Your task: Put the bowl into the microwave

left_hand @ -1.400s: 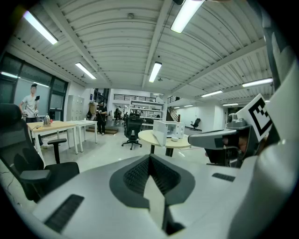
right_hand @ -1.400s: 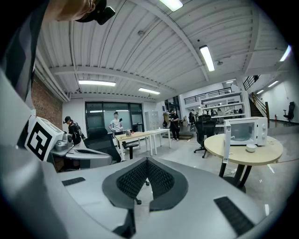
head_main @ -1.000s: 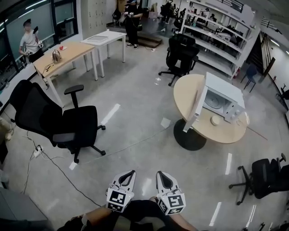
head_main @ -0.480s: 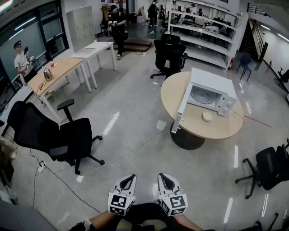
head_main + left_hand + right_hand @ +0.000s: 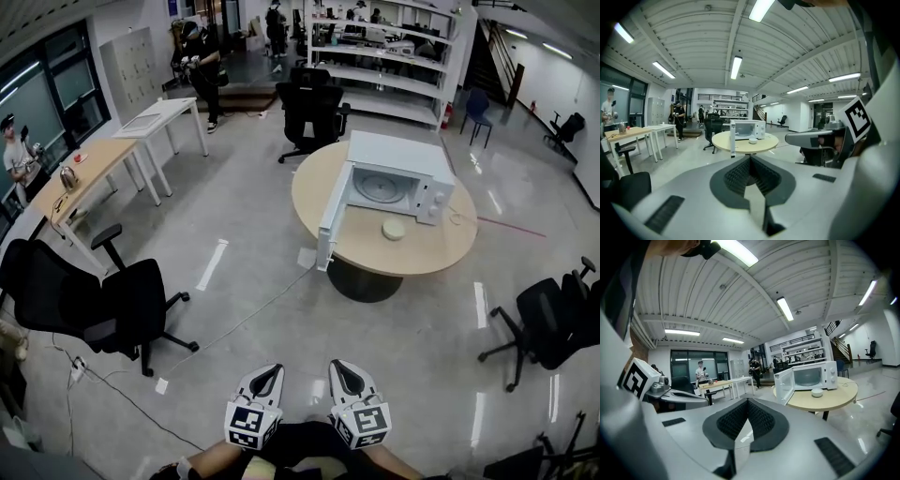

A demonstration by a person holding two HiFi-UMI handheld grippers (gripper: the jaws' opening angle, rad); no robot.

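Observation:
A small white bowl (image 5: pixel 394 229) sits on the round wooden table (image 5: pixel 422 261), just in front of the white microwave (image 5: pixel 398 175), whose door (image 5: pixel 328 225) hangs wide open to the left. From the left gripper view the bowl (image 5: pixel 752 140) and microwave (image 5: pixel 749 129) look small and far off; in the right gripper view the bowl (image 5: pixel 817 392) lies before the microwave (image 5: pixel 812 375). Both grippers are held low near my body, several steps from the table. My left gripper (image 5: pixel 265 377) and right gripper (image 5: pixel 341 374) are shut and hold nothing.
A black office chair (image 5: pixel 108 305) stands at the left, another (image 5: pixel 548 323) at the right, a third (image 5: pixel 309 112) behind the table. Cables (image 5: pixel 141 394) trail over the floor. Desks (image 5: pixel 94 169), shelving (image 5: pixel 384 56) and other people (image 5: pixel 199 58) are farther back.
The view has advanced and turned toward the table: the microwave and bowl shifted left and nearer the centre. Both grippers stay shut in the same place at the bottom.

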